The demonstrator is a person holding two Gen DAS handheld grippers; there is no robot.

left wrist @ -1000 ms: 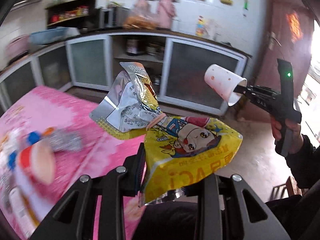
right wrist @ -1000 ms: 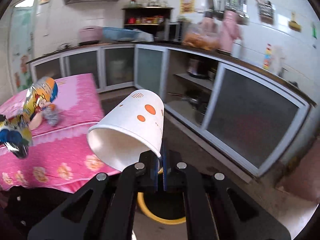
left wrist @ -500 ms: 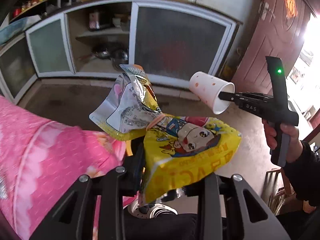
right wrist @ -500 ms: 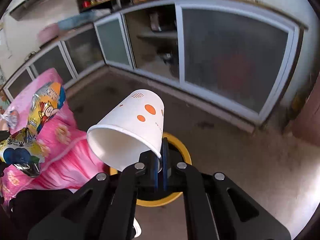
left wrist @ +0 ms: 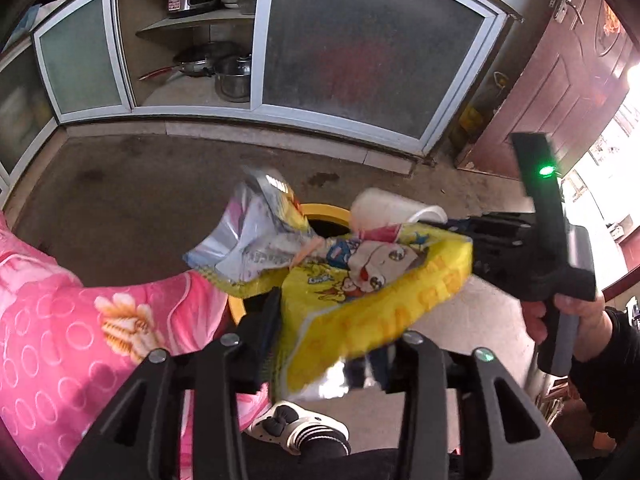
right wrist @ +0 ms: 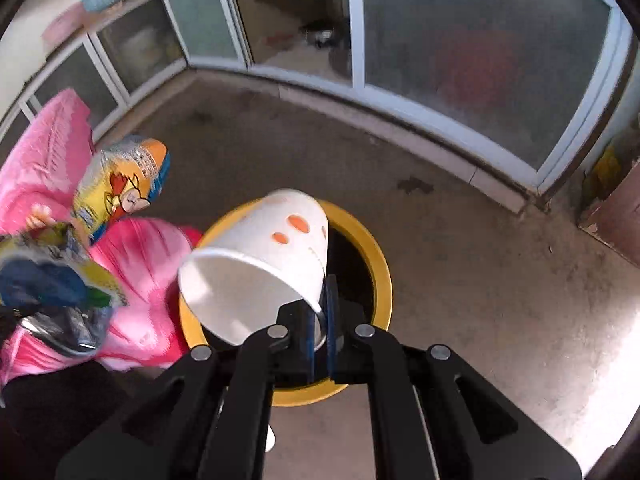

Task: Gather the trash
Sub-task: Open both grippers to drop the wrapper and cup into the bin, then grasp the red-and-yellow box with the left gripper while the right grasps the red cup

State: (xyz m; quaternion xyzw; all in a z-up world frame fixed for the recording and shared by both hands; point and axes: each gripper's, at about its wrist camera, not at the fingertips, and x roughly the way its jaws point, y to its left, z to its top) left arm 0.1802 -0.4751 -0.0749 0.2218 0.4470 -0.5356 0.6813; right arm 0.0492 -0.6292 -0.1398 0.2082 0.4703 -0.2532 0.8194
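Swung down from the kitchen view to above the yellow-rimmed bin, both claws now spreading: left gripper loosing snack wrappers, right gripper freeing paper cup, drop imminent.

The snack wrapper was glossy yellow plastic with a crinkled silvery foil lining. The cup looked like matt white paper. The bin's rim was smooth yellow plastic; the floor rough, stained concrete.
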